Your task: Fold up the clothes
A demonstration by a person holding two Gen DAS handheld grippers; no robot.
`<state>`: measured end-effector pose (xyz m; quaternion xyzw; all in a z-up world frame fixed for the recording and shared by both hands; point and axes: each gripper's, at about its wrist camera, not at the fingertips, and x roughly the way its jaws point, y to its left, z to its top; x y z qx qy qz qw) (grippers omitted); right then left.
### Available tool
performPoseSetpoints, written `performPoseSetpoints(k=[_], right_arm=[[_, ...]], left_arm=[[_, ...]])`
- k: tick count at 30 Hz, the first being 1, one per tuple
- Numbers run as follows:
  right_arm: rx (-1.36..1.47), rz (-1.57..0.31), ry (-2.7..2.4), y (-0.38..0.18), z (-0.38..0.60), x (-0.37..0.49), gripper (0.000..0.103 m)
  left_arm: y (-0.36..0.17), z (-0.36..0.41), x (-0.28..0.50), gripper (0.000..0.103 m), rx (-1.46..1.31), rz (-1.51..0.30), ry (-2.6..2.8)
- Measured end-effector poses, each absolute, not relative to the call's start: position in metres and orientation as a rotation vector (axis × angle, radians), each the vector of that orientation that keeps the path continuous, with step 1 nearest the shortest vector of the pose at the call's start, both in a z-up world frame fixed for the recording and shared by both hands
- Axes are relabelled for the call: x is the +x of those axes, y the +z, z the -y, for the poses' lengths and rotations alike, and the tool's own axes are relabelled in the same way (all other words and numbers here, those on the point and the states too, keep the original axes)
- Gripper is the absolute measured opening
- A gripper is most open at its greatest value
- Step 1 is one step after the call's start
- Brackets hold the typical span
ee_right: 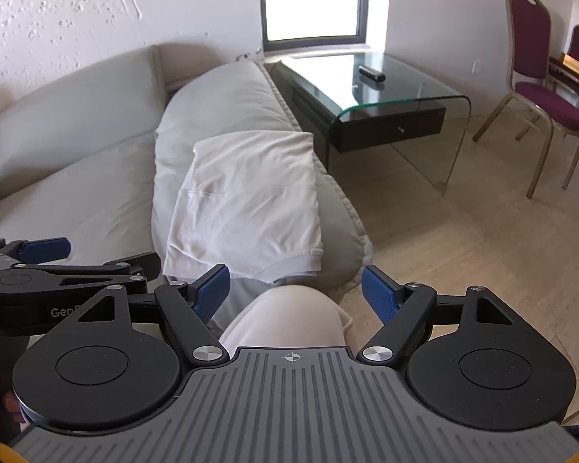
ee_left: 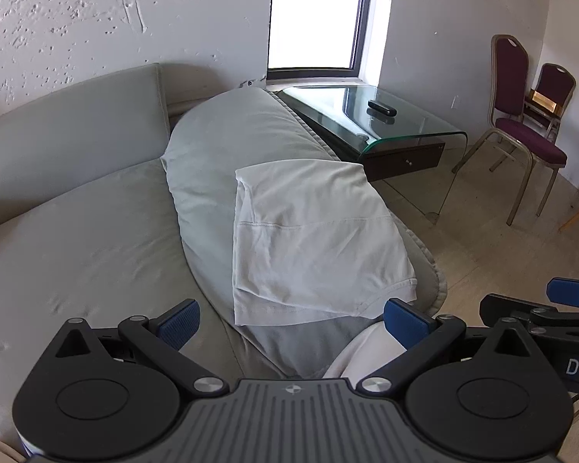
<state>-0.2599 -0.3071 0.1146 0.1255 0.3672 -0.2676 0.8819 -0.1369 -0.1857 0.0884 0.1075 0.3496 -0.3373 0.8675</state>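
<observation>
L gripper [ee_left: 291, 322]: jaws wide apart, nothing between them. R gripper [ee_right: 295, 291]: jaws also spread wide, empty. Folded white garment [ee_left: 312, 239] lies flat on the grey sofa armrest [ee_left: 227, 135], just ahead of both sets of jaws, not touching either. Person's knee [ee_right: 289, 316] in light trousers sits between R jaws, below garment's near edge. Glass tabletop [ee_left: 374, 115] w/ small dark object [ee_left: 381, 107] well beyond, to the right.

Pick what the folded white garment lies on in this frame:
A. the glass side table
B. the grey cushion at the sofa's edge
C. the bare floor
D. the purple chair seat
B. The folded white garment lies spread over the grey cushion; both grippers are open and clear of it.
</observation>
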Motion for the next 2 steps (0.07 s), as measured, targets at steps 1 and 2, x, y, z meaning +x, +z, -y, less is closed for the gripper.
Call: performPoseSetpoints(k=[1,2], right_arm=[[0.262,-0.764,-0.558,0.1147,0.3071,-0.2601,0.08],[0.263,-0.763,-0.558,0.1149,0.3076,-0.2598,0.08]], left_arm=[[0.0885,0.1857,-0.1371,0.102,0.225,-0.73,-0.705],[0.0886,0.1856,-0.1373,0.102,0.225,-0.729,-0.704]])
